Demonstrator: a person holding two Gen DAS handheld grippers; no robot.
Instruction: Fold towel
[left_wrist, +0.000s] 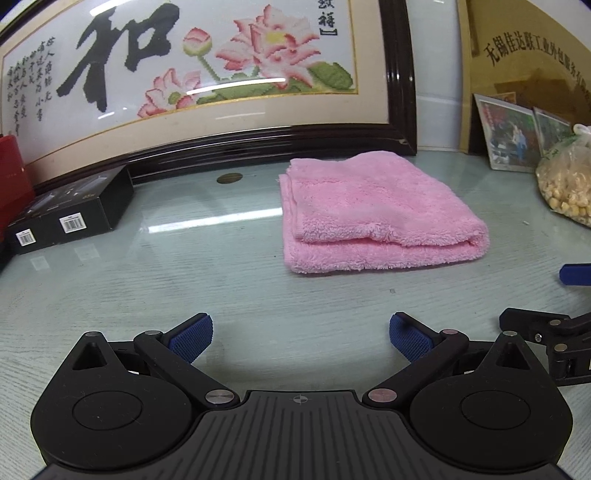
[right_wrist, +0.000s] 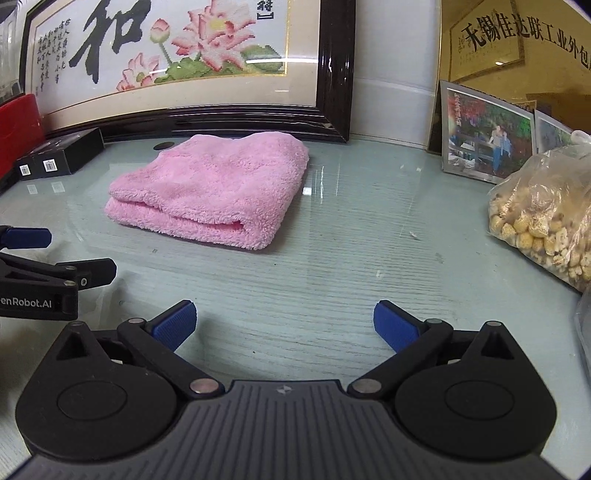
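Observation:
A pink fluffy towel (left_wrist: 373, 210) lies folded into a thick rectangle on the glass-topped table (left_wrist: 184, 266), with its rounded fold edge toward me. In the right wrist view the same towel (right_wrist: 218, 188) sits ahead and to the left. My left gripper (left_wrist: 301, 334) is open, its blue pads wide apart with nothing between them, a short way in front of the towel. My right gripper (right_wrist: 284, 323) is likewise open and empty, apart from the towel. Each gripper's side shows at the edge of the other's view.
A large framed embroidery (left_wrist: 207, 74) leans against the wall behind the towel. Black boxes (left_wrist: 70, 214) and a red box (left_wrist: 13, 173) stand at the left. Framed photos (right_wrist: 487, 136) and a plastic bag of puffed snacks (right_wrist: 543, 218) stand at the right.

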